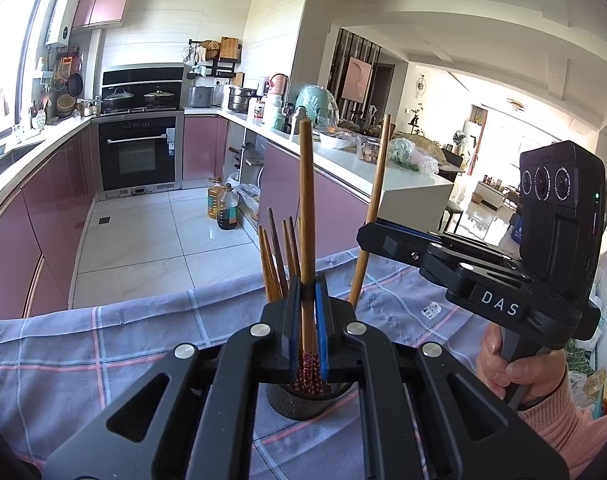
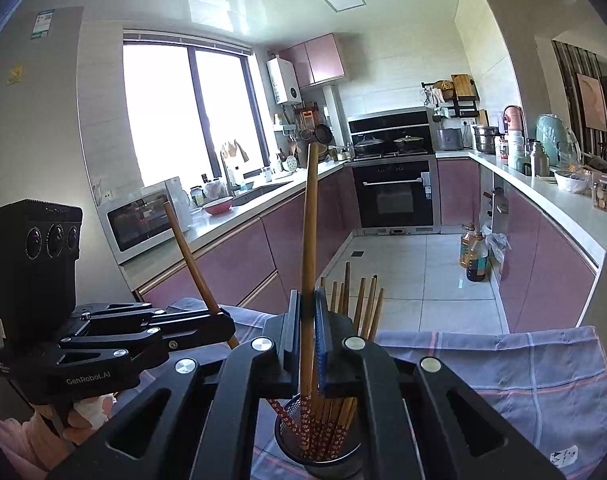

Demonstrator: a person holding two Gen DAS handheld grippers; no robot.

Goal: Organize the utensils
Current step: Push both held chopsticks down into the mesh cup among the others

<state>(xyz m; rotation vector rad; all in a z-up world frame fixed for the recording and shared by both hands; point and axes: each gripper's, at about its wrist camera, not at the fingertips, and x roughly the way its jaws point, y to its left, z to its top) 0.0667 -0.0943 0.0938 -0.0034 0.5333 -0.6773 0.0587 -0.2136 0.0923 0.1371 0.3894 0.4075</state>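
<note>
Both claws hold one chopstick each over the mesh cup (image 2: 317,446) on the checked cloth (image 1: 103,344).

Risks, as I judge them:
- Cup is light and already crowded with chopsticks. A stick lowered at a slant could catch on the upright bundle (image 2: 353,300) or on the rim and tip the cup over.
- Grip on each stick is low, near the patterned end, with a long free length above. A small wrist twist would swing the top wide; the two tall sticks could knock together, as the claws work close.
- Released while tilted, the right stick may lean out or fall onto the cloth instead of dropping in.

Claw state and position:
- Left claw (image 1: 306,308): clenched on a stick (image 1: 306,208), held nearly upright. Its patterned end hangs right above the cup mouth, between the pads and the cup.
- Right claw (image 2: 306,328): clenched on a stick (image 2: 309,240). In its own view the tip reaches down into the cup among the others. From the left view this stick tilts, top leaning away to the right.
- Cup sits directly under both claws, near the cloth's front edge.
</note>
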